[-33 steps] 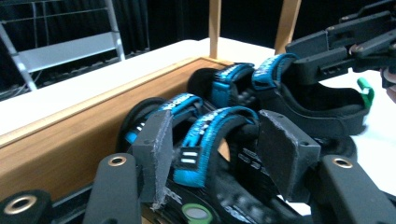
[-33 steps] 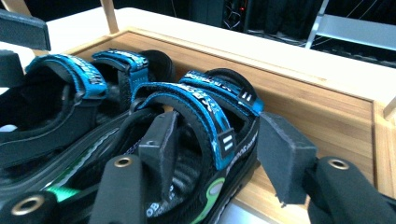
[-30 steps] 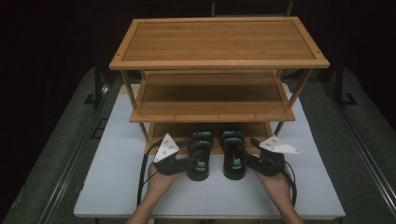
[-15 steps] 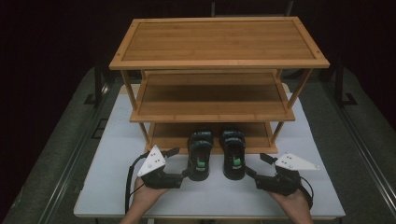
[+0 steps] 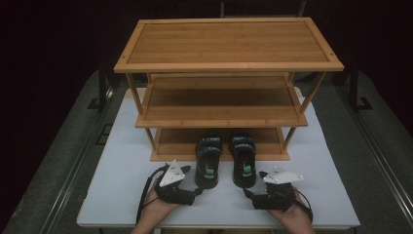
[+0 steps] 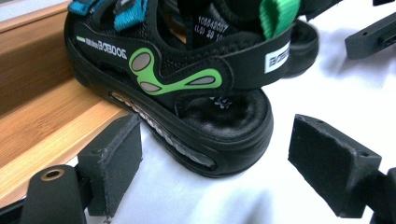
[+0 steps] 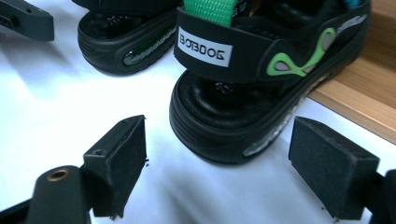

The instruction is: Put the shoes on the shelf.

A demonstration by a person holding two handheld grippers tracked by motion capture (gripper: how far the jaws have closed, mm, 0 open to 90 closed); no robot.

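- A white table [image 5: 122, 195] seen from above, with a three-tier wooden rack [image 5: 229, 44] standing on it.
- Two black sandals with green and blue trim sit side by side, toes on the rack's bottom shelf [image 5: 180, 141] and heels out over the table.
- The left sandal [image 5: 208, 161] lies just ahead of the left gripper [image 5: 197, 191], held in a hand [image 5: 158, 209] at the bottom edge.
- The right sandal [image 5: 243, 158] lies just ahead of the right gripper [image 5: 249, 193], held in the other hand [image 5: 292, 217].
- Left gripper view: the left sandal's [image 6: 187, 93] heel sits near the gap between the two black pads [image 6: 116, 163]. The jaws stand wide, having just been opening, and touch nothing. The shelf edge [image 6: 42, 116] runs along the left.
- Right gripper view: the right sandal's [image 7: 252, 84] heel, with a white label and a green loop, sits near the gap between the pads [image 7: 121, 158]. These jaws also stand wide, having just been opening, and grip nothing. The left sandal's [image 7: 126, 32] heel lies behind, to the left.
- Both grippers rest low, close to the tabletop, clear of the sandals.
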